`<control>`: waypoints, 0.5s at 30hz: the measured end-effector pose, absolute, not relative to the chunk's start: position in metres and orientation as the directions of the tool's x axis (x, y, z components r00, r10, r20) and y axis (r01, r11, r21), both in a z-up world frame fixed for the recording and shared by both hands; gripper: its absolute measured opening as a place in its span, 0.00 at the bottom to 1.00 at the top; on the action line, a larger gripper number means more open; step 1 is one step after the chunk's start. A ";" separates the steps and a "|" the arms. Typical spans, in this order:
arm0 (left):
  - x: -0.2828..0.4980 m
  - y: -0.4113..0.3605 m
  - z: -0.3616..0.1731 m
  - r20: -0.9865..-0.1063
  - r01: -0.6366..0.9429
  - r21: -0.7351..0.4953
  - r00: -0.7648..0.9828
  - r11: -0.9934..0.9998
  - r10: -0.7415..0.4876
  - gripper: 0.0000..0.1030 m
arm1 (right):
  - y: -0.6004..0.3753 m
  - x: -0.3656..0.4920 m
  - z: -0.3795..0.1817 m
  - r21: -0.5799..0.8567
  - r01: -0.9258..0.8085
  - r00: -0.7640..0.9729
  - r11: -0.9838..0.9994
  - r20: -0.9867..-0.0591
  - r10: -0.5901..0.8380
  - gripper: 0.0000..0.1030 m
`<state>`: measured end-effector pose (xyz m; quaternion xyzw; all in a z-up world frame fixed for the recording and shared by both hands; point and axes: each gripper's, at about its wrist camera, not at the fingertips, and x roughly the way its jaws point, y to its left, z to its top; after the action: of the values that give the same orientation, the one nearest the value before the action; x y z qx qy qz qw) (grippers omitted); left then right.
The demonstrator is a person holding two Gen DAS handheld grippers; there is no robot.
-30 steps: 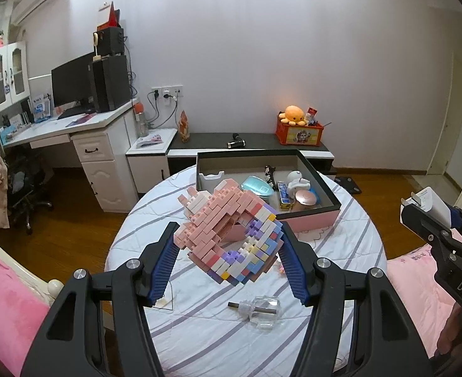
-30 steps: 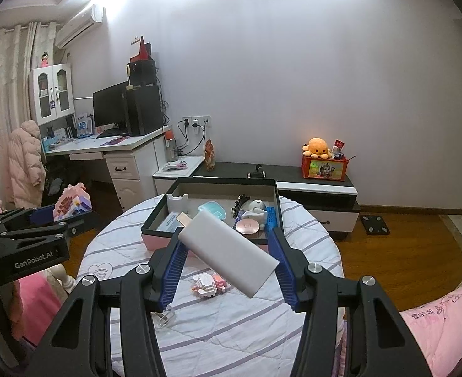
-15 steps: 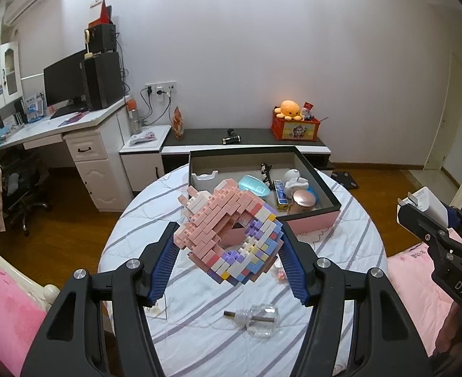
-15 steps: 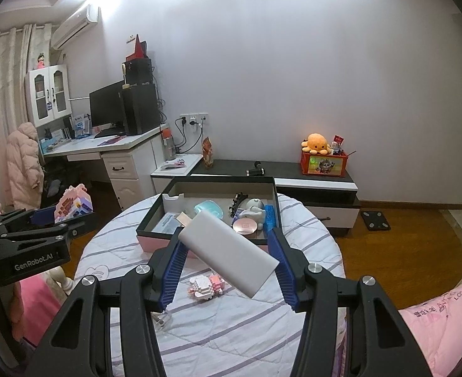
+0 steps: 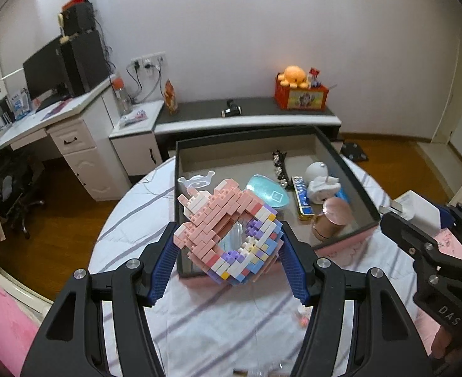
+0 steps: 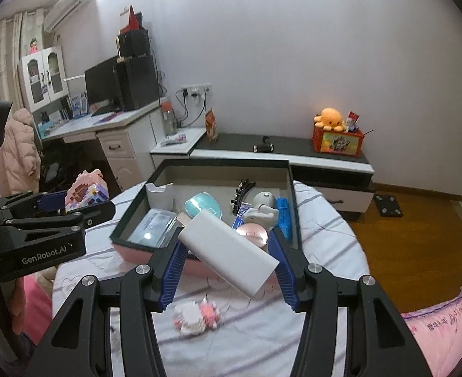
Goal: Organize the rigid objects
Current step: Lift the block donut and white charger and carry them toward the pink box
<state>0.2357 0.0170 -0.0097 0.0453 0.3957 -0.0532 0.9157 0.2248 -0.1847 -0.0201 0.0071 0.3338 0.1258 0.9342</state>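
So this looks like the carry-to-the-box step, with both loads up in the air and the drop-off not yet done. The left gripper (image 5: 227, 260) is pinching a pastel brick model (image 5: 227, 235), pink on one side and purple and white on the other, blue pads pressed on both flanks, and it hangs over the near left corner of the dark storage box (image 5: 350, 169). The right gripper (image 6: 227, 260) is clamped on a white power bank (image 6: 227, 248) held slantwise across the pads, right above the near wall of the same box. The box sits toward the far edge of the round bench (image 6: 325, 220) and it's already got a teal oval case (image 6: 204, 204), a round pink compact (image 6: 252, 234) and a few other bits in it. Free space is probably the bare floor along the far wall, so the next move likely calls for reaching past the near wall, dropping lower, then letting go one at a time so the grippers don't bump. Both grippers tip forward and down, side by side. A small pink brick figure (image 6: 196, 314) is left on the bench near the front edge, so there's more to collect.
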 end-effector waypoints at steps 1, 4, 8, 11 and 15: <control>0.245 0.015 -0.013 -0.740 0.139 0.045 0.669 0.989 -0.060 0.61 | -0.183 0.233 -0.024 0.097 -0.234 0.737 0.967 -0.632 0.241 0.53; 0.269 0.011 -0.024 -0.765 0.153 0.063 0.642 0.986 -0.051 0.61 | -0.180 0.259 -0.036 0.096 -0.249 0.708 0.964 -0.661 0.249 0.53; 0.294 0.010 -0.036 -0.787 0.158 0.078 0.616 0.984 -0.037 0.61 | -0.173 0.284 -0.050 0.092 -0.265 0.675 0.960 -0.693 0.253 0.53; 0.306 0.012 -0.044 -0.798 0.157 0.093 0.602 0.983 -0.021 0.61 | -0.170 0.299 -0.059 0.095 -0.269 0.659 0.958 -0.708 0.255 0.53; 0.316 0.018 -0.052 -0.809 0.160 0.073 0.587 0.984 -0.036 0.61 | -0.162 0.312 -0.064 0.102 -0.280 0.645 0.955 -0.717 0.266 0.53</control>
<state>0.3157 0.0175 -0.0518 0.0688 0.4509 -0.0551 0.8882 0.3118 -0.1624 -0.0641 -0.0090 0.3939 0.1504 0.9067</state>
